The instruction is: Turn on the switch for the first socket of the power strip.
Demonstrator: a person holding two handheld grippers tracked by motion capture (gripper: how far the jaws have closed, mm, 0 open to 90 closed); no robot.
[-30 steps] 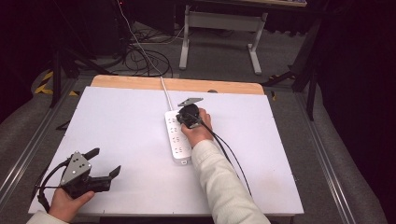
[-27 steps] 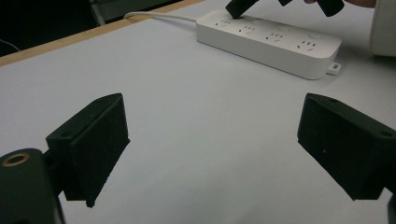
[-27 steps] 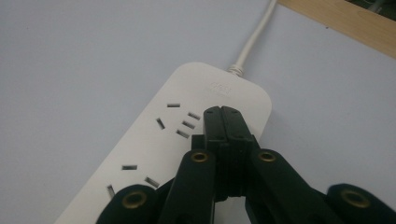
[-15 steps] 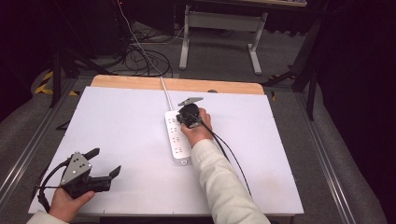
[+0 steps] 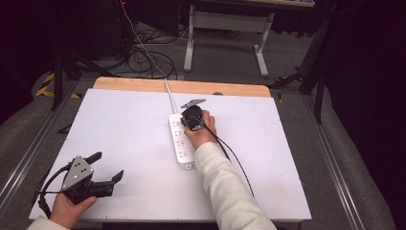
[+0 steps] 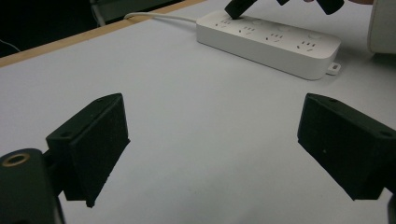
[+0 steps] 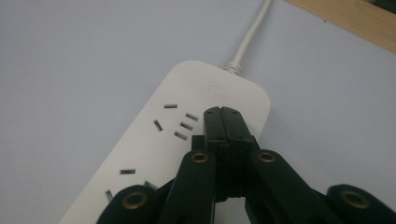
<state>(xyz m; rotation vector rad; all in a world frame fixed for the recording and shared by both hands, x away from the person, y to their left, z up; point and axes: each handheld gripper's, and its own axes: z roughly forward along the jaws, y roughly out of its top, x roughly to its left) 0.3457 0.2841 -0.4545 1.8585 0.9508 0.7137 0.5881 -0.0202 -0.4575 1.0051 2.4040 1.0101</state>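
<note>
A white power strip (image 5: 179,143) lies lengthwise at the middle of the white table (image 5: 119,124), and its white cord (image 5: 168,93) runs off the far edge. My right gripper (image 5: 190,117) is over the strip's far end. Its jaws are shut together with nothing between them, and their tips (image 7: 223,112) rest on the strip (image 7: 154,140) beside the last socket. My left gripper (image 5: 107,166) is held open at the table's near left corner, empty (image 6: 215,140). In the left gripper view the strip (image 6: 271,39) is ahead, with the right gripper's tip (image 6: 236,8) on it.
A black cable (image 5: 230,153) trails from the right gripper across the table beside the white sleeve (image 5: 225,187). A wooden strip (image 5: 143,85) edges the table's far side. Beyond it are floor cables (image 5: 143,55) and a desk frame (image 5: 225,28).
</note>
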